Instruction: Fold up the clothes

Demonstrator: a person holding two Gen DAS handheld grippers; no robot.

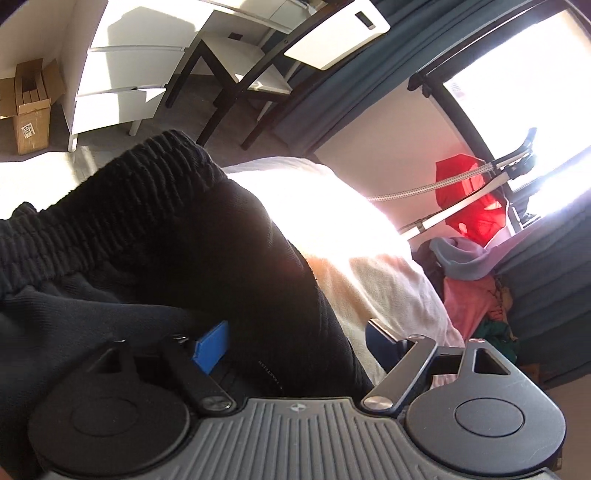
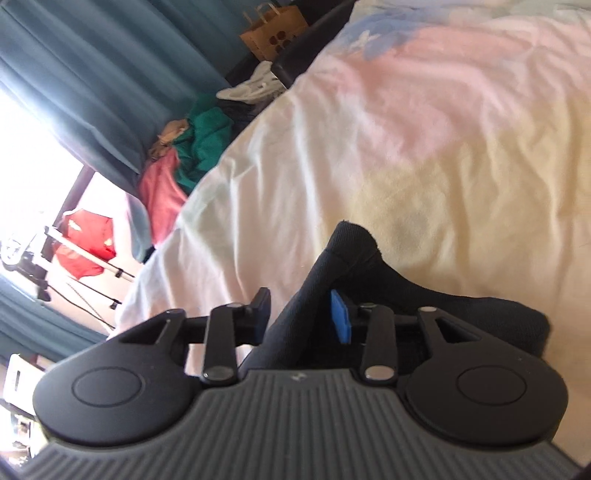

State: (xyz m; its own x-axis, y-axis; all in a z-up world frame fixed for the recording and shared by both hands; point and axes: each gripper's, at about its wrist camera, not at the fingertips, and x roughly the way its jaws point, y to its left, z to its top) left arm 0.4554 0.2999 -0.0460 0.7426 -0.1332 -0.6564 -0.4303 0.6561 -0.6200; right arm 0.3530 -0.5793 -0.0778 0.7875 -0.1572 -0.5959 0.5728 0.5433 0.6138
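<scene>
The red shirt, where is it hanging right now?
The red shirt hangs on a white rack by the bright window, at the right of the left wrist view, above the pile of clothes beside the bed.

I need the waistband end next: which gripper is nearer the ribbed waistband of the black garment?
Left. The left gripper sits open just below the ribbed waistband, black garment between its fingers. The right gripper straddles a plain fold of it; no waistband shows there.

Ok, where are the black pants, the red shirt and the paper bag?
black pants point(image 1: 155, 206): left wrist view, on the ribbed waistband.
red shirt point(image 2: 86, 247): right wrist view, on its front, hanging by the window.
paper bag point(image 2: 275, 35): right wrist view, on its brown side.
</scene>
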